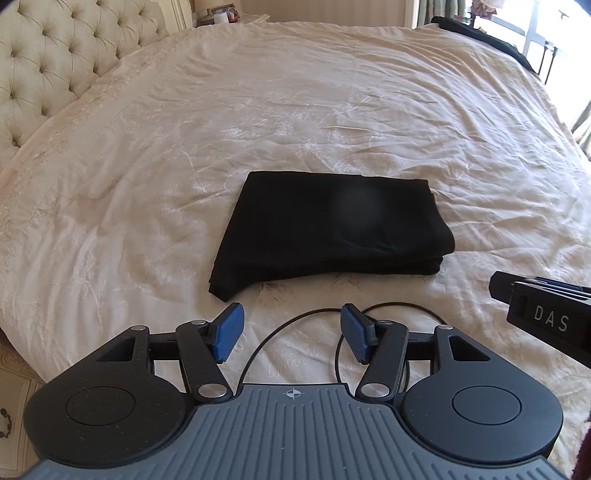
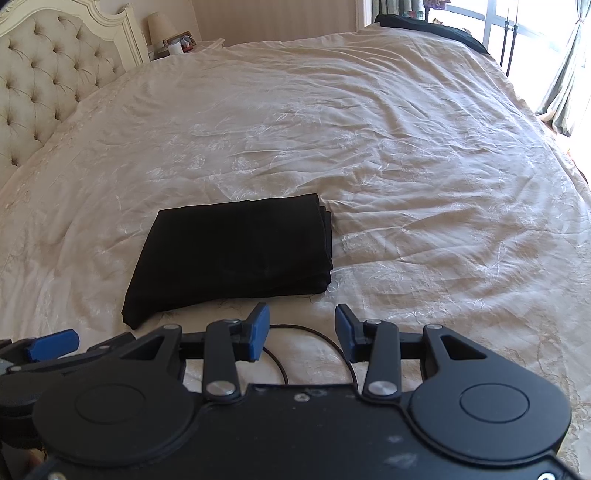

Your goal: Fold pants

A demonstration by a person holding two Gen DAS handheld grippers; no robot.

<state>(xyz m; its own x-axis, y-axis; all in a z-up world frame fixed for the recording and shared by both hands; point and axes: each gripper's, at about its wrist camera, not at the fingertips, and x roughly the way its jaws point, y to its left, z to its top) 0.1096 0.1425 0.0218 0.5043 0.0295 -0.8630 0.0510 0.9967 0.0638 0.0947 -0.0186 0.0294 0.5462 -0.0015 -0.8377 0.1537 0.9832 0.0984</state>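
At the bottom of each wrist view, the left gripper [image 1: 291,332] and right gripper [image 2: 301,332] hover with blue pads spread wide, holding nothing. A thin black cable [image 1: 258,350] loops on the cream bedspread [image 1: 332,110] beneath them. Just beyond, mid-frame, the black pants [image 1: 328,229] lie folded into a layered rectangle. A tufted headboard [image 1: 55,66] fills the upper left.

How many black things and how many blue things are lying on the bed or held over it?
Black folded pants: 1
Black cloth at the bed's far corner: 1
Black cable: 1
Blue-padded grippers, left gripper and right gripper: 2
Total: 5
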